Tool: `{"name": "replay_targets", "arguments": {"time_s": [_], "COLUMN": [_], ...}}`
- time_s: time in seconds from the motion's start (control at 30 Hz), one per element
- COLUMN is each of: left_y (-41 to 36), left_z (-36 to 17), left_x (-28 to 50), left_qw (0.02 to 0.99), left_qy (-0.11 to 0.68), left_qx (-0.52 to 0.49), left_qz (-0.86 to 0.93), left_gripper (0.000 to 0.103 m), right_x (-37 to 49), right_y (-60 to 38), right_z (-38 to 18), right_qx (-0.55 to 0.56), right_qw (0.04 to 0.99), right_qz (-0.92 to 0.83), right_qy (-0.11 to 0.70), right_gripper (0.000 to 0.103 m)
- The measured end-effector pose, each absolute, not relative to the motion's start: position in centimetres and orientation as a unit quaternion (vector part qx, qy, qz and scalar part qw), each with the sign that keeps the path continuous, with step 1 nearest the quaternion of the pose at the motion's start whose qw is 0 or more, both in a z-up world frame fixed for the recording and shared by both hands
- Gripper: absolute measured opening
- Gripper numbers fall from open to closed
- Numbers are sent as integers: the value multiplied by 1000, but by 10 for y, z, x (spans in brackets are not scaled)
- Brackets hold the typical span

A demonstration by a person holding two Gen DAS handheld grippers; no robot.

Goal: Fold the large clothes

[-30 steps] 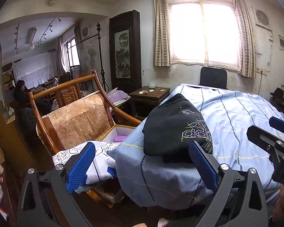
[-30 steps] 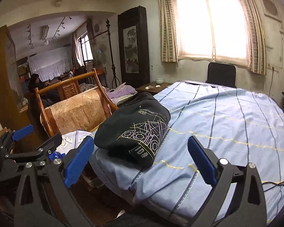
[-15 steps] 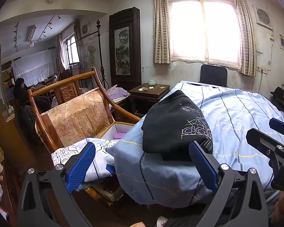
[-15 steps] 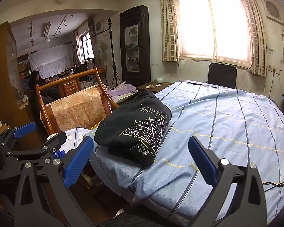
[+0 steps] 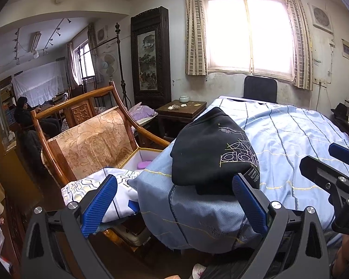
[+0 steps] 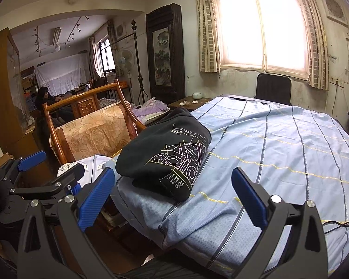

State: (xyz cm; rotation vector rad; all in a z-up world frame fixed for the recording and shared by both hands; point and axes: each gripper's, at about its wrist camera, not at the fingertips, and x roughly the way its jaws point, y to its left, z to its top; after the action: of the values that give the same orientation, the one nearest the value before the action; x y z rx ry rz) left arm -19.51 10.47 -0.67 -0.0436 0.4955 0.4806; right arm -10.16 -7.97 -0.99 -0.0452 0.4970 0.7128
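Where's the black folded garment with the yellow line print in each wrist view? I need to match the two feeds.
Left wrist view: the black garment lies centre frame on the near corner of the blue bedspread, just above the right blue finger.
Right wrist view: the black garment lies centre-left, between the two blue fingers and beyond them.
Shared landmark: the wooden chair, left of the garment in both.
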Motion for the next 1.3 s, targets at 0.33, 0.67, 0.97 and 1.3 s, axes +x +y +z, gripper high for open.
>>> {"name": "replay_targets", "arguments": {"time_s": [0.33, 0.67, 0.97, 1.3], "left_y": [106, 106, 106, 112], "left_z": [-8, -9, -9, -13], "left_x": [-194, -194, -193, -192], "left_qw": [940, 939, 939, 941], "left_qy": [246, 246, 246, 249], "left_qx": [-25, -25, -25, -39], "left_qz": [237, 237, 237, 225], "left_gripper": [99, 99, 99, 99], "right_x": [-103, -104, -104, -107], "right_y": [-79, -77, -77, -75], "right_z": [-11, -13, -13, -15], "right_qx": [-23, -22, -22, -23], "right_qw": [906, 905, 905, 905], "right_qz": [346, 347, 346, 347], "right_qy": [242, 244, 244, 246], "right_gripper": [98, 98, 98, 98]}}
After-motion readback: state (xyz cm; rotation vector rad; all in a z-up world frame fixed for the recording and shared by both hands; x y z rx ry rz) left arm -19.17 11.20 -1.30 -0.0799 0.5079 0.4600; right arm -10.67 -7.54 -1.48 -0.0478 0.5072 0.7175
